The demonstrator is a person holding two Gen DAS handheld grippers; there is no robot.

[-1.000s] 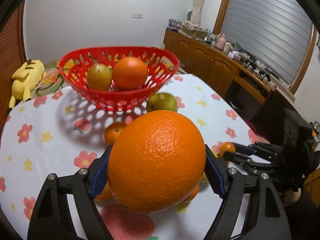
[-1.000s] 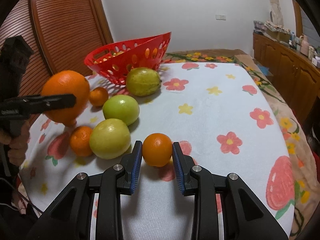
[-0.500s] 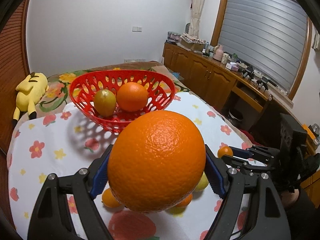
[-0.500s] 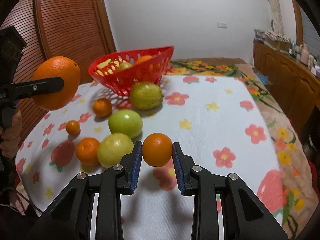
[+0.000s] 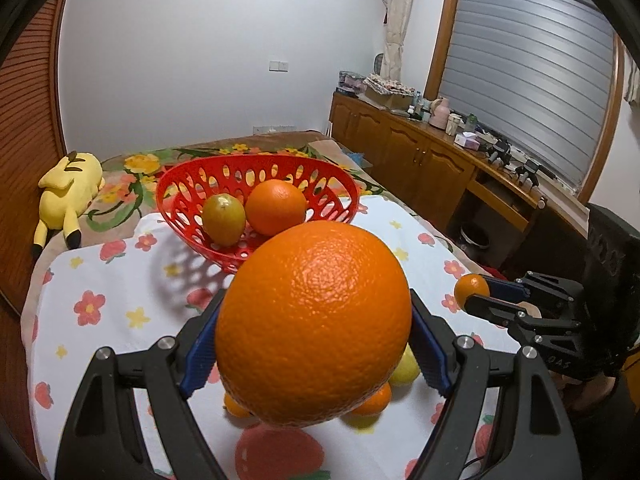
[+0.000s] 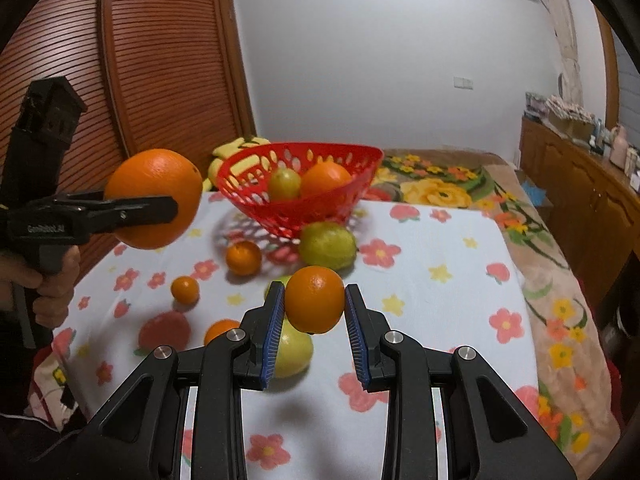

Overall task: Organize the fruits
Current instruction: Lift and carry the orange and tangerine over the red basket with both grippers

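Both fruits have risen off the worktop (image 6: 440,312): the left tool (image 5: 316,344) pinches the big orange (image 5: 314,322), the right tool (image 6: 314,316) the small orange (image 6: 314,304), basket (image 5: 192,184) ahead, ready for dropping.

- left gripper (image 5: 314,354): raised off the table, blue pads clamped on both sides of the large orange (image 5: 314,322)
- right gripper (image 6: 315,322): also airborne, pads pinching the small orange (image 6: 315,305)

A flowered tablecloth (image 6: 440,248) carries the red basket (image 6: 304,208) and loose fruits (image 6: 326,245).
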